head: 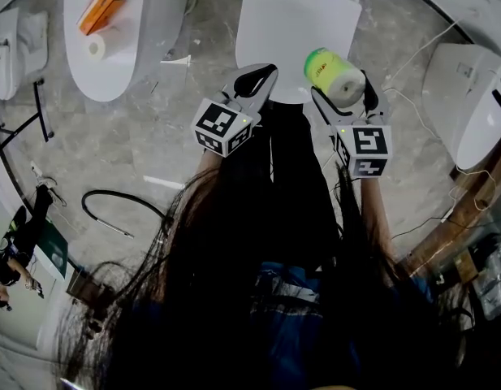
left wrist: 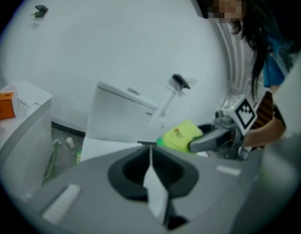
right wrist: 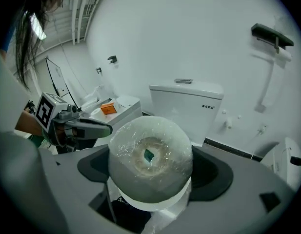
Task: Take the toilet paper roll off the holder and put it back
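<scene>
My right gripper (head: 345, 96) is shut on a plastic-wrapped toilet paper roll (head: 332, 73) with a yellow-green label, held above the toilet's front edge. In the right gripper view the roll (right wrist: 150, 155) fills the space between the jaws of that gripper (right wrist: 151, 179), its end facing the camera. The black wall holder (right wrist: 271, 35) hangs high on the right of that view, well apart from the roll. My left gripper (head: 256, 80) is shut on nothing, just left of the roll. From the left gripper view, the jaws of the left gripper (left wrist: 150, 152) meet, with the roll (left wrist: 179, 135) and holder (left wrist: 180, 82) beyond.
A white toilet (head: 295, 31) stands straight ahead, its tank (right wrist: 187, 106) against the wall. At the left, a white fixture (head: 120, 63) carries an orange box (head: 100, 10) and a small roll (head: 96, 47). A black hose (head: 112, 210) lies on the floor. Another white fixture (head: 469, 96) stands on the right.
</scene>
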Tool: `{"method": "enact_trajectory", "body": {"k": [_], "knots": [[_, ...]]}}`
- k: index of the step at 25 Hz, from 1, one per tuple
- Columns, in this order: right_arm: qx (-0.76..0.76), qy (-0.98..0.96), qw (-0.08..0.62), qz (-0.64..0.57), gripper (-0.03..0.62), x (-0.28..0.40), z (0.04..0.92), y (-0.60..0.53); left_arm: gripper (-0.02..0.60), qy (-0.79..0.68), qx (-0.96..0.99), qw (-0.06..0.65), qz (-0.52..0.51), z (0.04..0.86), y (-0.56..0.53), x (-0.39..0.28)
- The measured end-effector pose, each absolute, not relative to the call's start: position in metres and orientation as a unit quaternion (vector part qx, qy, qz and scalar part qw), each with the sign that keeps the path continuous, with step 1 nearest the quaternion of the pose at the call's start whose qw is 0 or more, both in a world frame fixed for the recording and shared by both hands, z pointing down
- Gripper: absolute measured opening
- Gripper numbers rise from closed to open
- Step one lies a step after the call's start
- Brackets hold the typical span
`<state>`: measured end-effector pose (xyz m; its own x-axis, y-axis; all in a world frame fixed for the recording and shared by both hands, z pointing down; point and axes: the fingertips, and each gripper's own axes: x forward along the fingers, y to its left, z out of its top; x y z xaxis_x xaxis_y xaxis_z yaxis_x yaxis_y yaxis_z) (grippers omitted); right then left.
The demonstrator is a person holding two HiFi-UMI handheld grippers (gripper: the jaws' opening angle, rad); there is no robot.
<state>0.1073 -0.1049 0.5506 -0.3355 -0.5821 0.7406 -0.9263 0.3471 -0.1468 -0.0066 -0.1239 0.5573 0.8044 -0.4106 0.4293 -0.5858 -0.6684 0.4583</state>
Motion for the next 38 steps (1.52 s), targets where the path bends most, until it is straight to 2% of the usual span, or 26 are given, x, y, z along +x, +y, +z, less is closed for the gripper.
{"method": "enact_trajectory", "body": {"k": [5,19,22,29,38], "knots": [[0.512,-0.757,0.275,0.299,0.455,0.103,0.552,-0.111,0.000,-0.272,0.901,0.300,0.155,0.560,-0.122,0.002],[0.495,-0.766,0.293,0.286,0.454,0.100,0.572,-0.119,0.000,-0.291,0.891,0.317,0.145,0.571,-0.132,-0.003],[0.461,-0.779,0.331,0.267,0.455,0.099,0.592,-0.127,0.000,-0.288,0.891,0.318,0.146,0.571,-0.132,-0.004],[0.350,-0.792,0.467,0.181,0.456,0.085,0.681,-0.161,0.000,-0.295,0.884,0.325,0.159,0.585,-0.128,-0.016],[0.374,-0.751,0.502,0.210,0.456,0.067,0.756,-0.204,0.000,-0.306,0.877,0.330,0.167,0.592,-0.131,-0.025]]}}
